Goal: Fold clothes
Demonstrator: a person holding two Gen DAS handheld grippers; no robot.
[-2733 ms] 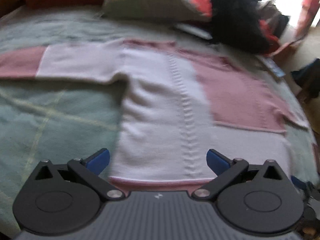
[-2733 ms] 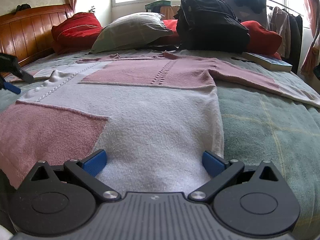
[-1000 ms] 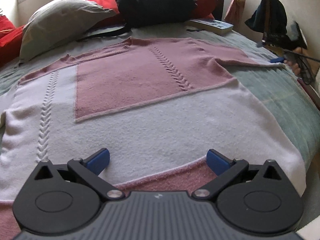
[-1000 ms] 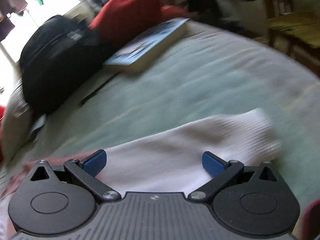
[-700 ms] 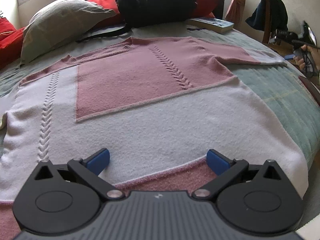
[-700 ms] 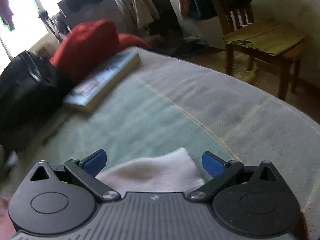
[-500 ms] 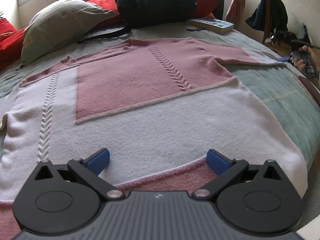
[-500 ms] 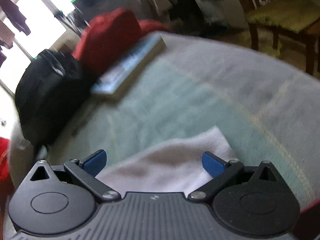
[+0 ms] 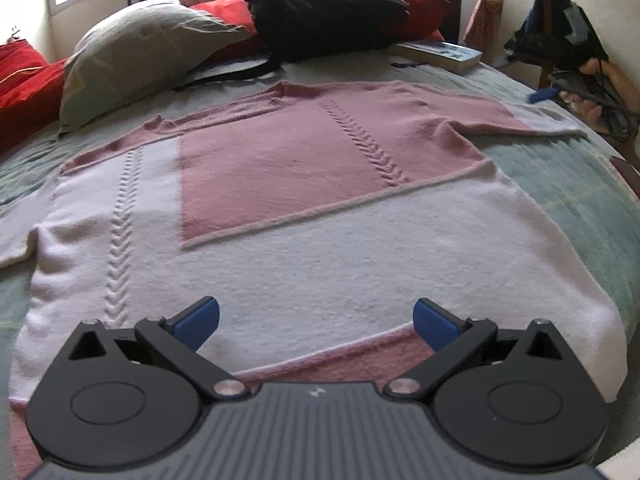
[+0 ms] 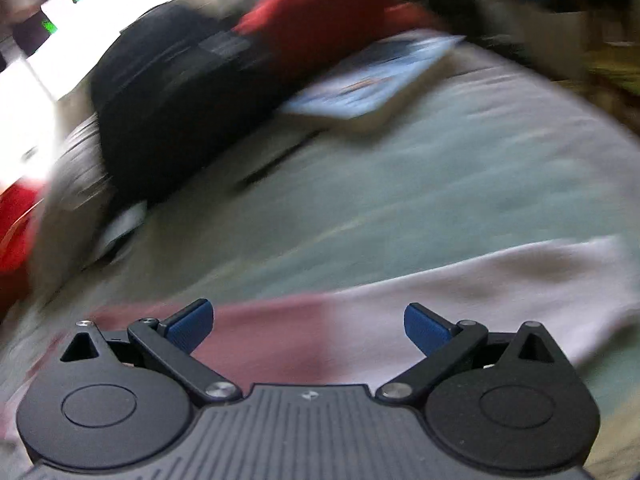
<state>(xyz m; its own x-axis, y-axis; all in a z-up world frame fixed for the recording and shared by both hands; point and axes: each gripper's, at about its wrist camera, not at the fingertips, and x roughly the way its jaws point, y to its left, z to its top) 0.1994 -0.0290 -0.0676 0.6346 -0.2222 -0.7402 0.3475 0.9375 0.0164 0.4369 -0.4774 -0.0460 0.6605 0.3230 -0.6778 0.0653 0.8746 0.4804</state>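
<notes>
A pink and white sweater [image 9: 304, 216] is lying spread flat, face up, across a green bed [image 9: 568, 184], its body unfolded and both sleeves stretching outward. At the far left, the left sleeve [image 9: 16, 236] is running off toward the edge of the view, beside a grey pillow [image 9: 136, 56] and a red cushion [image 9: 24, 80]. The left hand-held gripper [image 9: 316, 320] is hovering low over the sweater's hem, its blue fingers [image 9: 198, 318] standing wide apart with nothing between them. Behind the collar, a black backpack [image 9: 320, 4] is sitting against the headboard end, and a book [image 9: 436, 54] is lying just beyond the right shoulder. Farther right, the right sleeve [image 10: 460, 284] is reaching toward the bed's edge, and the right hand-held gripper [image 10: 308, 326] is hanging just above it, also spread apart and gripping nothing; its view is heavily blurred, so it seems to be swinging fast.

The risk, as I judge it, is sitting on that right side: closing while moving this quickly could be pinching only the top knit layer, or catching the bedcover with it, and dragging the sweater askew. The soft knit is likely stretching and bunching if pulled by a single point, spoiling any fold line.
</notes>
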